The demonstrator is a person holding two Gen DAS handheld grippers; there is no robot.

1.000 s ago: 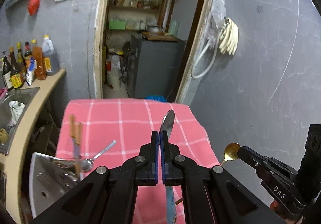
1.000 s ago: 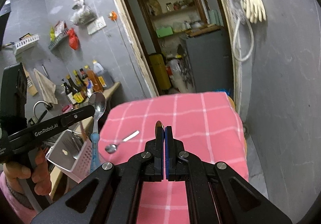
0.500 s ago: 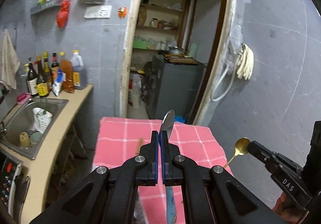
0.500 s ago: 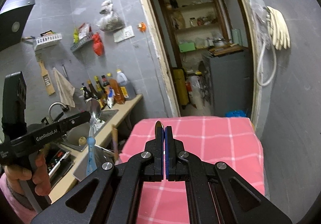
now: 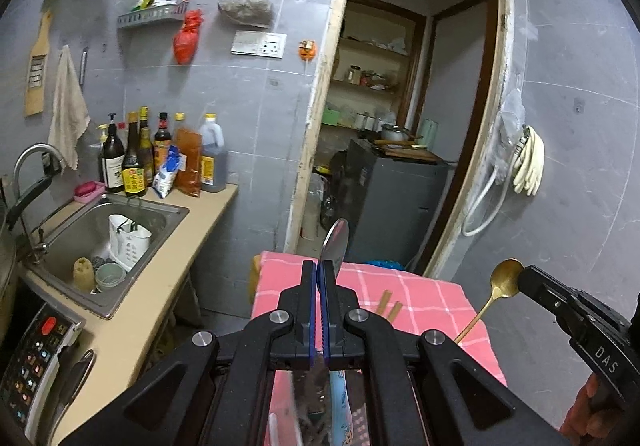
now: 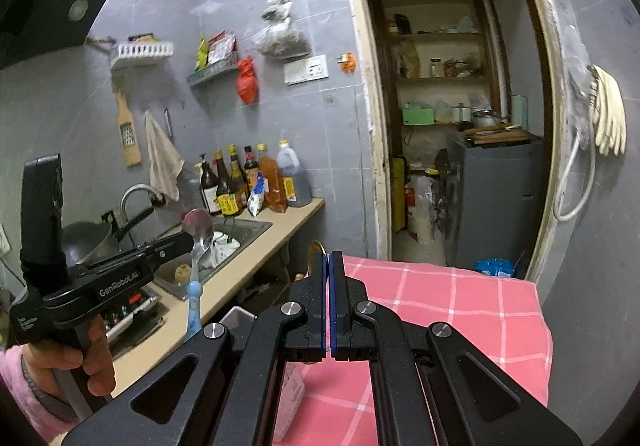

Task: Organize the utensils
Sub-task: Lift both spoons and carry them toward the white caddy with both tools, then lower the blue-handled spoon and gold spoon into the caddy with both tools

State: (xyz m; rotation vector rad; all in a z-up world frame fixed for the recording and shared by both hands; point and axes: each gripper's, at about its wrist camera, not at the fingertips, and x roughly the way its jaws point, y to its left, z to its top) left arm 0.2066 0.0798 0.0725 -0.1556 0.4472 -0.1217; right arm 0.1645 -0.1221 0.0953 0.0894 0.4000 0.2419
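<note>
My left gripper (image 5: 319, 266) is shut on a steel spoon with a pale blue handle (image 5: 334, 242); its bowl sticks up past the fingertips. The right wrist view shows that same gripper (image 6: 187, 240) and spoon (image 6: 197, 230) held up over the counter. My right gripper (image 6: 329, 260) is shut on a gold spoon (image 6: 316, 246), of which only the bowl's edge shows there. From the left wrist view the gold spoon (image 5: 505, 278) slants up into the right gripper (image 5: 530, 280). Below both lies a pink checked tablecloth (image 5: 420, 298) with brown chopsticks (image 5: 390, 304) on it.
A sink (image 5: 80, 214) with a white perforated caddy (image 5: 128, 240) is set in the beige counter (image 5: 168, 286) left of the table; bottles (image 5: 160, 158) line its back. A white bin's rim (image 6: 238, 315) shows between counter and table. A doorway (image 6: 440, 126) opens ahead.
Both grippers have risen and pulled back from the table, which now sits lower and smaller in view. The sink and counter have come into sight at left. Both spoons stay gripped.
</note>
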